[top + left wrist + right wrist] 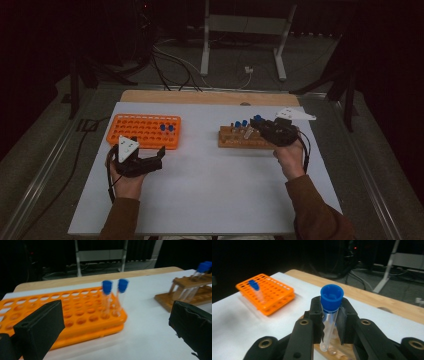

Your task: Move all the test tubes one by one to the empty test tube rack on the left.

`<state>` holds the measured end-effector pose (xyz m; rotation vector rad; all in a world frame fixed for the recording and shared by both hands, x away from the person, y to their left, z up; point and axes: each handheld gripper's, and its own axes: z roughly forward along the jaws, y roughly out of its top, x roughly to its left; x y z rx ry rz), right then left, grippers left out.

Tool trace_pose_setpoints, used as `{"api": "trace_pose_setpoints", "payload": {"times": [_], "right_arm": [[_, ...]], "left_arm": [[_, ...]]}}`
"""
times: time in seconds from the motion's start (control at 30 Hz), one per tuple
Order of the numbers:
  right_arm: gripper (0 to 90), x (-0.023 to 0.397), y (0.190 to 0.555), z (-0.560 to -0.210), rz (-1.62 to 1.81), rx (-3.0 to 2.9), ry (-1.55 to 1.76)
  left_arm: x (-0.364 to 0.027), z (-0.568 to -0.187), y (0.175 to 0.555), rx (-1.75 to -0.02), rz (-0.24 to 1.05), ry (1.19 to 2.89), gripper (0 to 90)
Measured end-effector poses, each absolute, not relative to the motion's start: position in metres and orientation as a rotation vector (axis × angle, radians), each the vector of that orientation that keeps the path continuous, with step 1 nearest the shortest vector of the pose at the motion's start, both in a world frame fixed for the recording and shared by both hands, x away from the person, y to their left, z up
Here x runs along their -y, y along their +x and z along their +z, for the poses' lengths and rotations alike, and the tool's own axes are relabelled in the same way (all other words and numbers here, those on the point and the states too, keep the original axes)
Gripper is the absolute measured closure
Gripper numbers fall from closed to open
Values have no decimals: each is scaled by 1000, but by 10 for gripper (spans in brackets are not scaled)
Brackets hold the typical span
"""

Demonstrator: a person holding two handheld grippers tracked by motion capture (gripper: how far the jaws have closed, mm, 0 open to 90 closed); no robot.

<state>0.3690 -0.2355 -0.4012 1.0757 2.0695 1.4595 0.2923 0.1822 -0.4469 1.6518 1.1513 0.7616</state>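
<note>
The white counter (210,180) carries two racks well apart: an orange tube rack (144,131) at far left with two blue-capped tubes (113,298) standing in its right end, and a wooden rack (245,137) at far right with more capped tubes. The step in hand looks like carrying one tube across from wood to orange.

The right gripper (329,322) has its jaws closed on a clear test tube (329,327) just below its blue cap (332,295), the tube upright above the wooden rack's holes. I'd lift it straight until the round bottom clears the wood, then keep it upright across the bare middle of the counter, which offers plenty of room.

The left gripper (142,162) sits near the orange rack's near edge, jaws wide apart and holding nothing; it could steady that rack. The free holes beside the two standing tubes are the tight spot, so come down vertically there.
</note>
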Motion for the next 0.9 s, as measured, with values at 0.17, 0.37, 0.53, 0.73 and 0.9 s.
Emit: {"api": "trace_pose_setpoints", "payload": {"times": [0.17, 0.37, 0.53, 0.73, 0.9], "right_arm": [[765, 218, 365, -409, 1505, -2146, 1059], [765, 196, 360, -411, 1514, -2209, 996], [764, 183, 356, -409, 1533, -2239, 959], [764, 167, 353, -411, 1558, -2274, 939], [764, 156, 350, -412, 1569, -2301, 915]], "left_arm": [[-166, -438, 295, -1100, 759, 1649, 12], [-141, -435, 301, -1043, 716, 1675, 15], [-121, -438, 305, -1005, 674, 1707, 24], [-100, -441, 308, -928, 608, 1742, 43], [-87, -442, 310, -878, 573, 1772, 56]]}}
